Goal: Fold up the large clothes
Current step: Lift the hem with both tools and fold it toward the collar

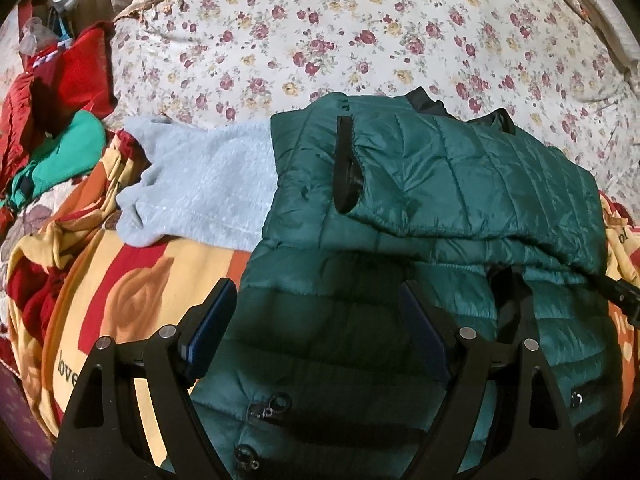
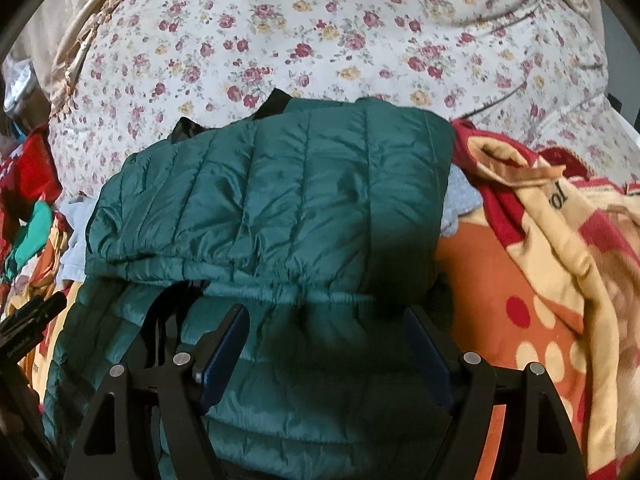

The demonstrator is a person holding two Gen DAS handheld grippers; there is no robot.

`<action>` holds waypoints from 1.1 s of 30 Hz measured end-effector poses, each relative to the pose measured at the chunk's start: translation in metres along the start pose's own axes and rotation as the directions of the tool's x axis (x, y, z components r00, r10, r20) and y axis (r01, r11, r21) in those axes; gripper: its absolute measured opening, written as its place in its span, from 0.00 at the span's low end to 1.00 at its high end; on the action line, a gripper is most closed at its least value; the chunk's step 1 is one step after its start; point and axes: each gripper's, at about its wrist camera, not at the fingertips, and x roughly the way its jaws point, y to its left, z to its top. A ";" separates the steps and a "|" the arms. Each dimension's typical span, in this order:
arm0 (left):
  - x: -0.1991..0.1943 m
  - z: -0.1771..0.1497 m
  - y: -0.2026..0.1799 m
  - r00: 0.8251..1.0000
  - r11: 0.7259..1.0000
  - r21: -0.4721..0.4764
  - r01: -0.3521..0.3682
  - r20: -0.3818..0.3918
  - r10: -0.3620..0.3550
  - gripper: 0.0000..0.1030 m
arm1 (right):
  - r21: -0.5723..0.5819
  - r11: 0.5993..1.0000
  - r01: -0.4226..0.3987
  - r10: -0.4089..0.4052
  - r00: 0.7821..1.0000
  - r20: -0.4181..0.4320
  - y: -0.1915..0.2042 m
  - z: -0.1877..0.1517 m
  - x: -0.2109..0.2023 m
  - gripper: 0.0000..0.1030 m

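A dark green quilted puffer jacket (image 1: 440, 208) lies on the bed, its upper part and a sleeve folded over its lower body. It also fills the middle of the right wrist view (image 2: 280, 200). Its black collar (image 1: 424, 100) sits at the far edge. My left gripper (image 1: 318, 300) is open and empty, just above the jacket's lower left part. My right gripper (image 2: 326, 328) is open and empty, over the jacket's lower right part near the elastic hem (image 2: 304, 292). Each gripper shows at the edge of the other view.
A grey fleece garment (image 1: 200, 184) lies under the jacket at the left. A red, orange and cream blanket (image 2: 540, 280) is beneath both. A floral bedsheet (image 1: 360, 40) covers the far bed. Red and green clothes (image 1: 60, 120) are piled at far left.
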 end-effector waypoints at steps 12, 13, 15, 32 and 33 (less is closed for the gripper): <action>-0.012 -0.023 0.004 1.000 1.000 0.014 0.005 -0.024 -0.005 0.81 | 0.016 1.000 -0.012 0.012 0.999 -0.035 -0.001 -0.022 -0.011 0.74; -0.014 -0.026 0.005 1.000 1.000 0.017 0.007 -0.028 -0.006 0.81 | 0.018 1.000 -0.015 0.016 0.999 -0.038 -0.001 -0.023 -0.012 0.74; -0.018 -0.033 0.006 0.999 1.000 0.023 0.010 -0.033 -0.009 0.81 | 0.022 0.999 -0.023 0.024 0.999 -0.043 0.001 -0.029 -0.015 0.74; -0.043 -0.102 0.052 0.988 0.998 -0.022 0.053 -0.143 -0.055 0.81 | -0.013 0.999 -0.047 0.046 0.994 -0.096 0.001 -0.089 -0.054 0.79; -0.044 -0.106 0.056 0.986 0.997 -0.036 0.061 -0.151 -0.066 0.81 | -0.005 0.998 -0.055 0.054 0.993 -0.106 -0.002 -0.094 -0.056 0.79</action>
